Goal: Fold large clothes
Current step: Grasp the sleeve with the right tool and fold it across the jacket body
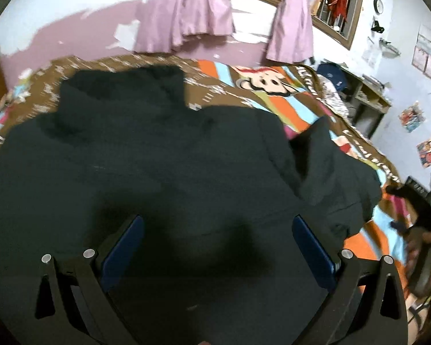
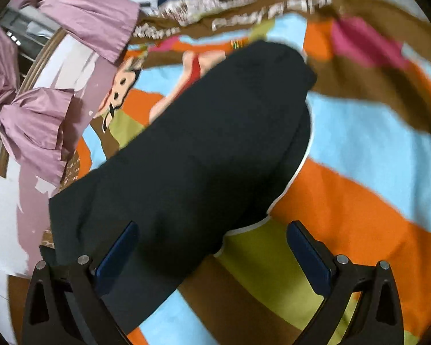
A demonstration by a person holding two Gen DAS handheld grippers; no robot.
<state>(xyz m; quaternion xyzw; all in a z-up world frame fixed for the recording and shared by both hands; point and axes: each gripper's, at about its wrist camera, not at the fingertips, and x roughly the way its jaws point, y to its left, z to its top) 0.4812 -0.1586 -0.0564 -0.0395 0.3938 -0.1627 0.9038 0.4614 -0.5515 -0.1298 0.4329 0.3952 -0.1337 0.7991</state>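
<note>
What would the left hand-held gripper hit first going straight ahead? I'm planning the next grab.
Probably the dark garment spread on the blanket; its open left hand-held gripper points at it.

No text can be read for sure. White block lettering runs along the brown border of the striped blanket (image 2: 273, 11), far side, too blurred to spell out. Wall posters (image 1: 429, 149), far right: print too small.
</note>
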